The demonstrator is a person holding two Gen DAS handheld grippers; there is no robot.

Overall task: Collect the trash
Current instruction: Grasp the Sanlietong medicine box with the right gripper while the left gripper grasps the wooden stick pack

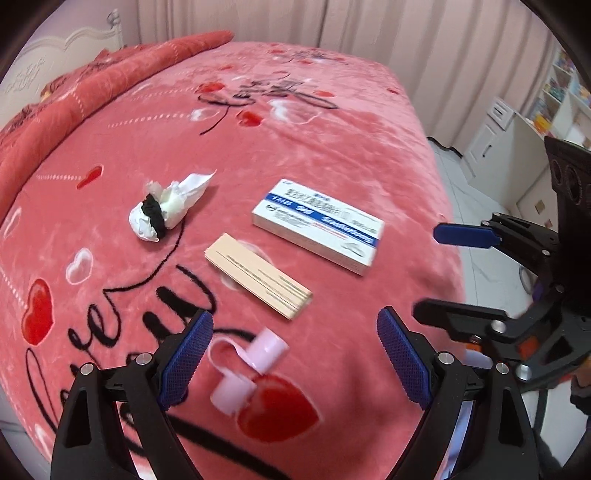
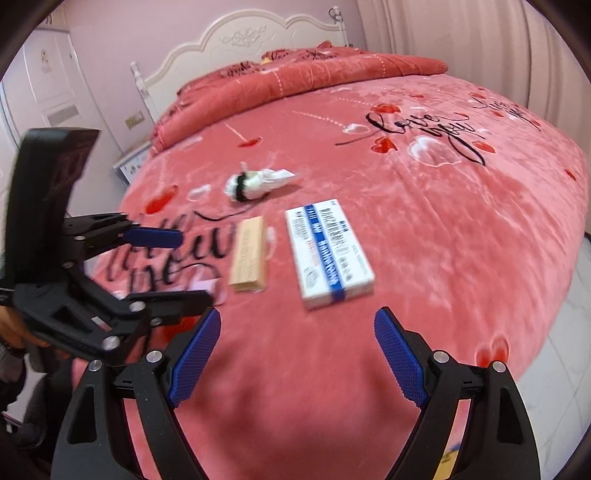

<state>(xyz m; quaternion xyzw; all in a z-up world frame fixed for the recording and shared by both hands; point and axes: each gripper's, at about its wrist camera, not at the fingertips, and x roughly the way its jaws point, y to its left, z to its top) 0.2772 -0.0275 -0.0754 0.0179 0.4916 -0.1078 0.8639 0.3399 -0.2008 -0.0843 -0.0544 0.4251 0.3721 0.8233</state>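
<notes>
Several bits of trash lie on a pink heart-print bedspread point(image 1: 332, 122). A white and blue medicine box point(image 1: 317, 225) point(image 2: 328, 254) lies flat, with a beige box point(image 1: 258, 280) point(image 2: 249, 254) beside it. A crumpled white tissue wad with a black band point(image 1: 166, 210) point(image 2: 255, 182) sits farther back. A curled pink strip point(image 1: 247, 365) lies below my open left gripper point(image 1: 295, 358) point(image 2: 195, 266), untouched. My right gripper point(image 2: 297, 362) point(image 1: 426, 273) hangs open over bare blanket, just short of the medicine box. Neither gripper holds anything.
A rolled red quilt point(image 2: 303, 74) and a white headboard point(image 2: 240, 40) close the bed's far end. A nightstand point(image 2: 133, 162) stands beside it. Curtains point(image 1: 369, 29), white shelves point(image 1: 554, 92) and tiled floor point(image 1: 476, 206) border the bed's edge.
</notes>
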